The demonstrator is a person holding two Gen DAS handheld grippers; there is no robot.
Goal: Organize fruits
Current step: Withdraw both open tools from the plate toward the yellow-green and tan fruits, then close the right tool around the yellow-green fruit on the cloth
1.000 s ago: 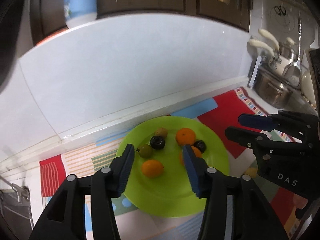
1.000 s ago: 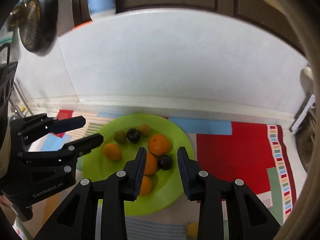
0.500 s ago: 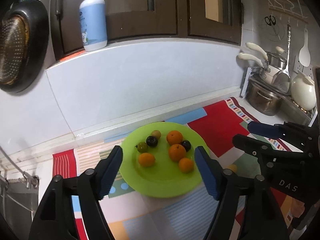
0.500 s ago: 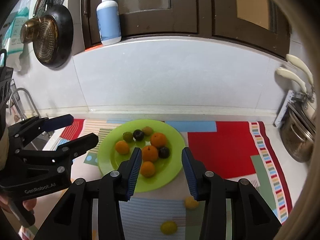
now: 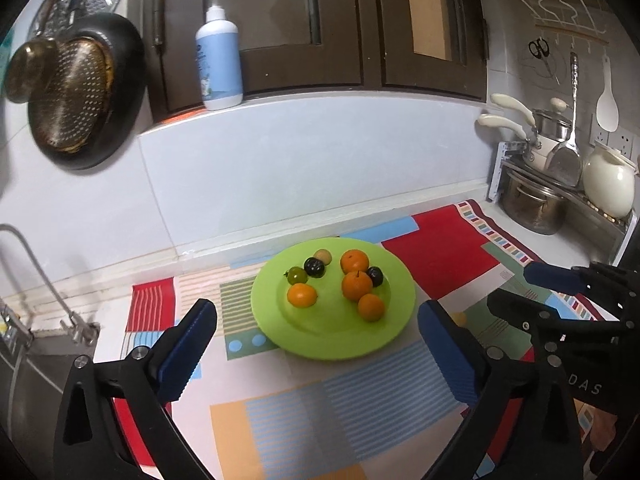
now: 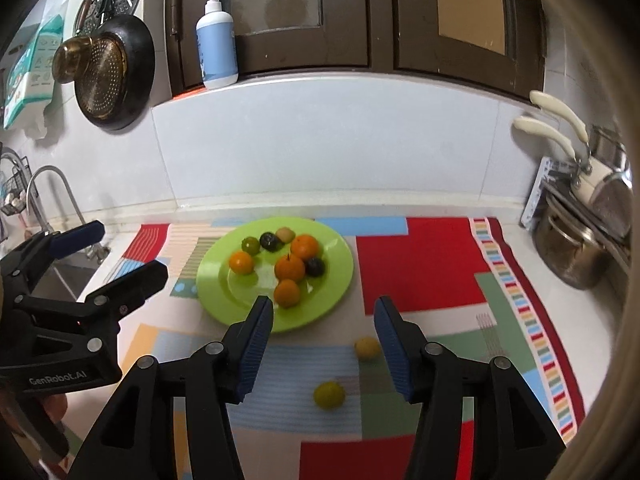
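Observation:
A green plate (image 5: 340,336) (image 6: 224,300) on a colourful mat holds several fruits: oranges (image 5: 357,285) (image 6: 289,267), dark plums (image 5: 314,267) (image 6: 315,267), a green fruit (image 5: 297,275) and a small tan one (image 5: 322,256). Two yellow-green fruits (image 6: 367,348) (image 6: 329,395) lie on the mat in front of the plate. My left gripper (image 5: 316,348) is open and empty, held back from the plate. My right gripper (image 6: 323,344) is open and empty above the mat, just left of the loose fruits.
A sink with a tap (image 6: 52,188) is at the left. Steel pots (image 5: 532,204) and a cream jug (image 5: 608,184) stand at the right. A soap bottle (image 5: 218,56) stands on the ledge and a pan (image 5: 84,92) hangs on the wall.
Both grippers have pulled back and up from the plate and opened wider. The two loose fruits on the mat have come into the right wrist view.

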